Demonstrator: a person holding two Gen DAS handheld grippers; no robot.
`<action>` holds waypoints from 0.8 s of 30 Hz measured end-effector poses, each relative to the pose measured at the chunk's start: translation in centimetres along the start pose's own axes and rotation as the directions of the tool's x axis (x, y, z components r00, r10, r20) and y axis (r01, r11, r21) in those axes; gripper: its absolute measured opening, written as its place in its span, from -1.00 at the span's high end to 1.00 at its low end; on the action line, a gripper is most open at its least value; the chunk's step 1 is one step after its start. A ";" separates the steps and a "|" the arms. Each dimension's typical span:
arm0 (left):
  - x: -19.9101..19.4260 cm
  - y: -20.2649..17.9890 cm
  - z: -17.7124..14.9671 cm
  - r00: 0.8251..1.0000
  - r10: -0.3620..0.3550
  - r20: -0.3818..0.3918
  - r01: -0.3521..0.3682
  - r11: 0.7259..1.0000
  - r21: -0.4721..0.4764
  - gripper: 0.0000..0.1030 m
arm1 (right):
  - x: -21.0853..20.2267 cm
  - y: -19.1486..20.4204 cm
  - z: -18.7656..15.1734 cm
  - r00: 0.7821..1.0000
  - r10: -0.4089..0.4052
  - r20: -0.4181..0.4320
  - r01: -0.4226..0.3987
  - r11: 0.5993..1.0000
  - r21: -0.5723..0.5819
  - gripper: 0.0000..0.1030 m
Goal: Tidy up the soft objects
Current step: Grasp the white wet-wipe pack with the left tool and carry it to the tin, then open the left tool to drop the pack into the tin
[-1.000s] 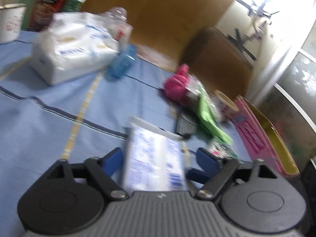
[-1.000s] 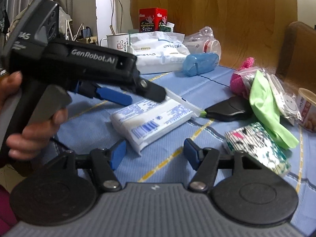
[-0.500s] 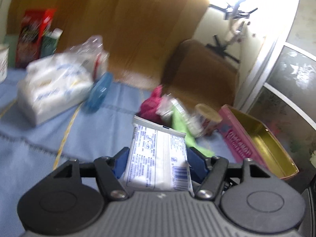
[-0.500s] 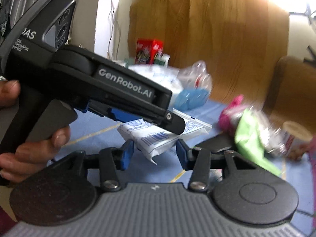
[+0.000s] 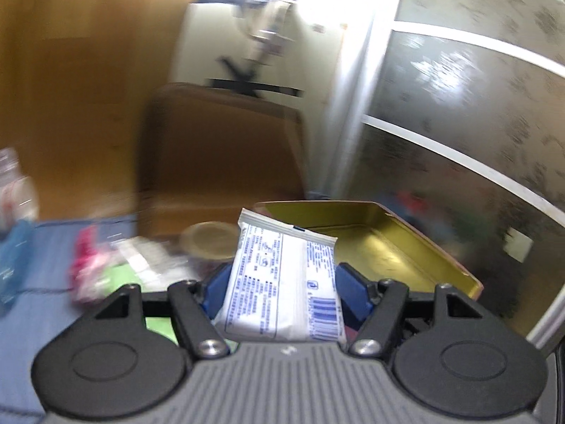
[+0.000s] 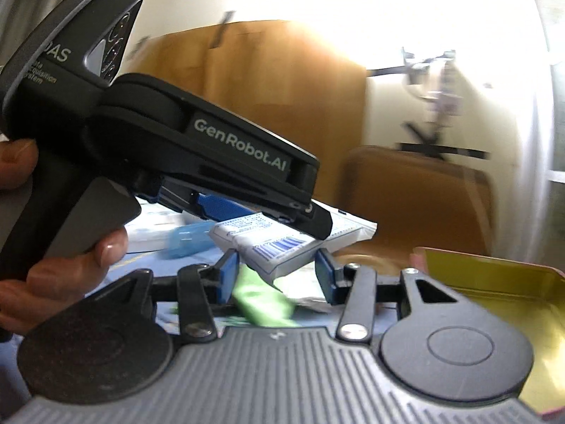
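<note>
Gripping a white tissue pack, the left gripper has its jaws closed on the pack's long sides, holding it clear of the blue tablecloth and short of the gold tin at the table's right edge. Pack judged light, soft, film slippery; a mid-body hold suits. Right gripper: jaws apart, holding nothing.
</note>
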State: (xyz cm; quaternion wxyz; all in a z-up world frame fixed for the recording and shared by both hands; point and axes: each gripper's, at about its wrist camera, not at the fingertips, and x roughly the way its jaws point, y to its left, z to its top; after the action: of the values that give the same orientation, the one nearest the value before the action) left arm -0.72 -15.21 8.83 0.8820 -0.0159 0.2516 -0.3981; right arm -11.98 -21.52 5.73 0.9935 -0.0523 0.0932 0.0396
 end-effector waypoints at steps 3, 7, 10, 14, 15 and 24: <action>2.9 -3.1 0.3 0.999 -0.050 -0.021 0.051 0.997 0.051 -0.25 | -1.0 -2.8 -0.5 0.996 -0.088 0.008 0.088 0.996 0.028 0.03; 6.5 -5.9 0.2 0.992 -0.102 -0.072 0.107 0.992 0.071 -0.25 | -1.9 -5.8 -1.5 0.984 -0.176 -0.017 0.176 0.982 0.071 0.03; 8.4 -7.0 -0.6 0.987 -0.115 -0.112 0.122 0.991 0.061 -0.32 | -2.4 -7.6 -2.4 0.977 -0.207 -0.046 0.211 0.971 0.109 0.02; 9.7 -7.9 -1.6 0.983 -0.102 -0.152 0.116 0.990 0.084 -0.39 | -3.3 -8.6 -3.8 0.966 -0.246 -0.076 0.254 0.959 0.128 -0.04; 9.7 -8.0 -1.7 0.983 -0.101 -0.155 0.116 0.989 0.090 -0.41 | -3.1 -8.7 -4.1 0.959 -0.268 -0.094 0.278 0.953 0.121 -0.21; 1.8 -2.1 -0.9 0.996 -0.086 -0.026 0.087 0.996 0.023 -0.49 | -4.9 -8.8 -3.2 0.961 -0.277 0.005 0.267 0.931 0.249 -0.29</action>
State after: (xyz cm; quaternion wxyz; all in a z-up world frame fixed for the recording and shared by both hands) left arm -1.61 -17.77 7.79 0.8608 -0.0110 0.2570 -0.4391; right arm -16.54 -30.91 4.37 0.9898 0.0594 0.0693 -0.1091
